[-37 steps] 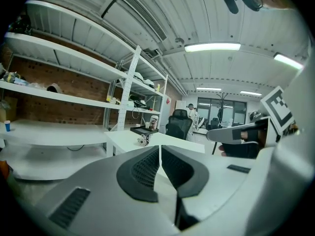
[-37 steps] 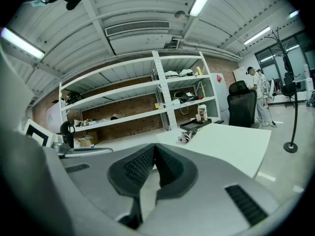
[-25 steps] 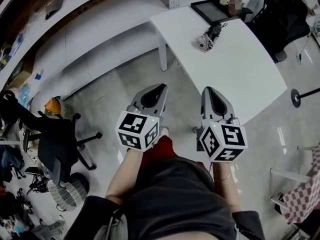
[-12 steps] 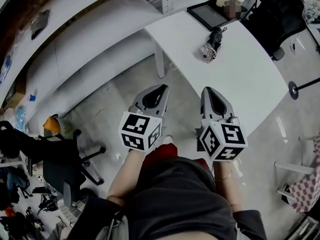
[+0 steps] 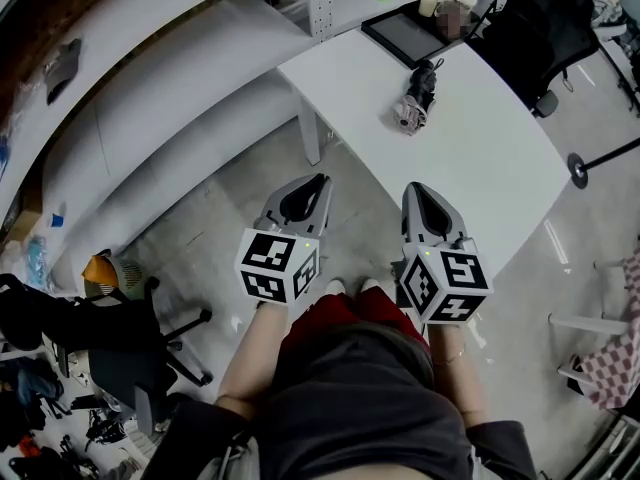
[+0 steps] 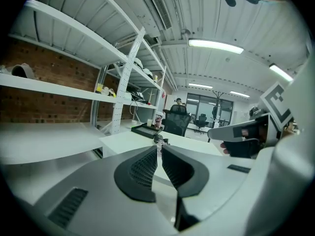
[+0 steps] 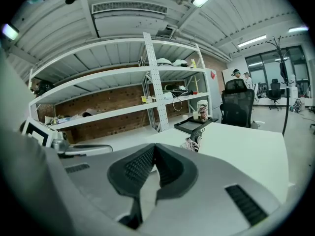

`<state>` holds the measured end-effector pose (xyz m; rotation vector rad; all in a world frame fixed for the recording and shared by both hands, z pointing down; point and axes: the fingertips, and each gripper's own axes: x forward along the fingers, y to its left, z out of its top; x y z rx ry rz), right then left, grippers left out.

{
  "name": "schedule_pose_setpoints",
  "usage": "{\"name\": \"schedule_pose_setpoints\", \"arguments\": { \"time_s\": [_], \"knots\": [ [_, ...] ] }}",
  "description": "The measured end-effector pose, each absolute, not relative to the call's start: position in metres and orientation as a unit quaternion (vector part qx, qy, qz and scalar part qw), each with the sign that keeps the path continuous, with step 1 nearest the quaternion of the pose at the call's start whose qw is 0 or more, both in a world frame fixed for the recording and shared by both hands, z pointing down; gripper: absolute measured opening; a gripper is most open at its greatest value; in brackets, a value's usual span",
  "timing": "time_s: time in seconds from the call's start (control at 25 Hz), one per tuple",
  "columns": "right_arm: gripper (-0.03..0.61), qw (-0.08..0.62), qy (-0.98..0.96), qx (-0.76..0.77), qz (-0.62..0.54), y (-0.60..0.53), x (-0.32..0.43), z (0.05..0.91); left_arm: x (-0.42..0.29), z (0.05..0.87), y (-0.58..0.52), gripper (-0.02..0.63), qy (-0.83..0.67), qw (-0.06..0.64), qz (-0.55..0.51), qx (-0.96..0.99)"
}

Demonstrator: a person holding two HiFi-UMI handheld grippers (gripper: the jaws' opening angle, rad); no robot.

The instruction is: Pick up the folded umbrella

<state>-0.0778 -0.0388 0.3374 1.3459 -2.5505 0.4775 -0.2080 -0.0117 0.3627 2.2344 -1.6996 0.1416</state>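
Writing: square black-and-white markers are carried on each cube [image 5: 277, 265]; the print on the cup [image 7: 202, 110] is too small to be read.
Left hand-held gripper [image 6: 158, 148]: the jaws are pressed together and nothing is held; it is seen above the floor [image 5: 235, 193], short of the counter [image 5: 490, 158].
Right hand-held gripper [image 7: 154, 146]: the jaws are closed together and nothing is gripped.
Umbrella [image 5: 414, 92]: it is folded and laid on the white counter, near a black tray [image 5: 404, 34], well apart from both hand-held grippers.
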Motion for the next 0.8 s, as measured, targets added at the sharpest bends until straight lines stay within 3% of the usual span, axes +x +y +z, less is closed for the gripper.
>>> {"name": "schedule_pose_setpoints", "arguments": {
  "time_s": [0.24,0.8],
  "knots": [
    [0.018,0.113,-0.854,0.478,0.172,-0.052,-0.067,0.345,-0.205,0.364,-0.039,0.028,-0.574,0.179,0.049,0.797],
    [0.018,0.103,-0.818,0.529,0.202,-0.115,-0.028,0.363,-0.168,0.383,-0.137,0.1,-0.532,0.195,0.094,0.819]
  ]
}}
